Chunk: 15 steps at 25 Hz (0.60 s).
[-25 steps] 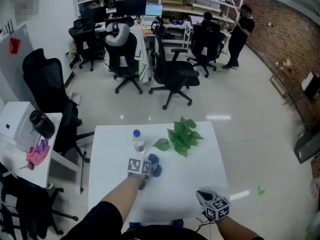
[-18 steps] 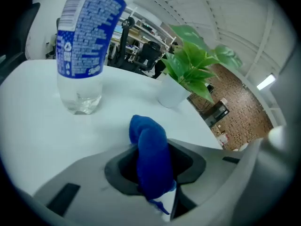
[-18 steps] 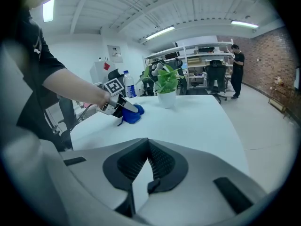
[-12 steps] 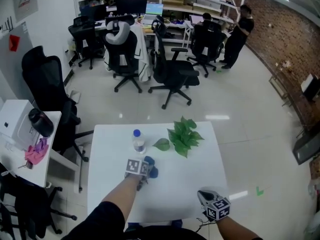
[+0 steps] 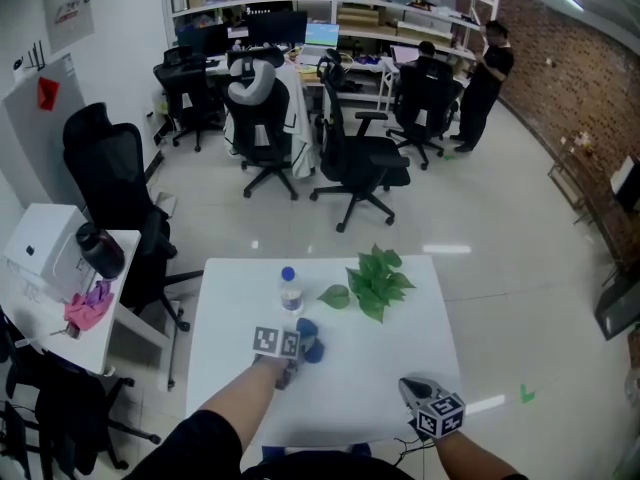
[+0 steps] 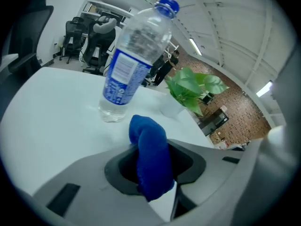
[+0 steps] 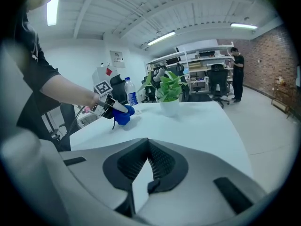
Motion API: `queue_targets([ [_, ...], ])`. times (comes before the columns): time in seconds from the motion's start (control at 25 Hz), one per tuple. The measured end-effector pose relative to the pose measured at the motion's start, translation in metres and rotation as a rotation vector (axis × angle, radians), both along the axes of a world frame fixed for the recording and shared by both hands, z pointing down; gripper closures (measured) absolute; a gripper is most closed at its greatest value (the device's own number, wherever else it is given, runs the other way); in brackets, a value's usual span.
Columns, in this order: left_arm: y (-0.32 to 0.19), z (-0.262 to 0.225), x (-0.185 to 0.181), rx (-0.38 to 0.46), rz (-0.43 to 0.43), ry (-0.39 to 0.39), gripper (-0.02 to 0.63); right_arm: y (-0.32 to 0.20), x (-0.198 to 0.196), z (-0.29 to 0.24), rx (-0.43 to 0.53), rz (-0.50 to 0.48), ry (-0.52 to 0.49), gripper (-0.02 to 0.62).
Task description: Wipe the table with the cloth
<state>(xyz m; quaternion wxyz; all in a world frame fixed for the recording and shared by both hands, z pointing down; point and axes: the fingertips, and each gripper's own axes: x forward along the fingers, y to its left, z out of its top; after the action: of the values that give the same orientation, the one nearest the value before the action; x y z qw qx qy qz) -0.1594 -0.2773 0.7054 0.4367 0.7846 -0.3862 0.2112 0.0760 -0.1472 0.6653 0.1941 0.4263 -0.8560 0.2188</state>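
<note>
Left gripper [image 5: 296, 350] with cloth [image 5: 310, 340] shifted slightly left across table [image 5: 380, 388]

Nothing here can truly be read. The bottle [image 6: 136, 55] near the middle of the table carries a blue and white label [image 6: 123, 76] with lines of print, but the letters are too blurred to make out. On the far left wall hangs a white notice [image 5: 68, 0] with a red heading, too small to read. The cube [image 5: 276, 343] on the left tongs [image 6: 153, 171] and the cube [image 5: 440, 415] on the right tongs [image 7: 148, 173] show only square black-and-white patterns, no words or numbers.
</note>
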Motion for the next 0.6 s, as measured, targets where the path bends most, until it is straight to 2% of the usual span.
queue_targets([
  [0.12,0.008,-0.009,0.044,0.000,0.054,0.029,0.482,-0.001,0.021,-0.008,0.026,0.046,-0.030,0.584],
  [0.24,0.019,-0.014,0.108,0.006,0.137,0.044,0.482,0.006,0.061,-0.014,0.048,0.111,-0.042,0.584],
  [0.6,0.102,-0.017,0.337,-0.028,0.431,0.070,0.482,0.071,0.224,-0.022,0.059,0.299,-0.029,0.584],
])
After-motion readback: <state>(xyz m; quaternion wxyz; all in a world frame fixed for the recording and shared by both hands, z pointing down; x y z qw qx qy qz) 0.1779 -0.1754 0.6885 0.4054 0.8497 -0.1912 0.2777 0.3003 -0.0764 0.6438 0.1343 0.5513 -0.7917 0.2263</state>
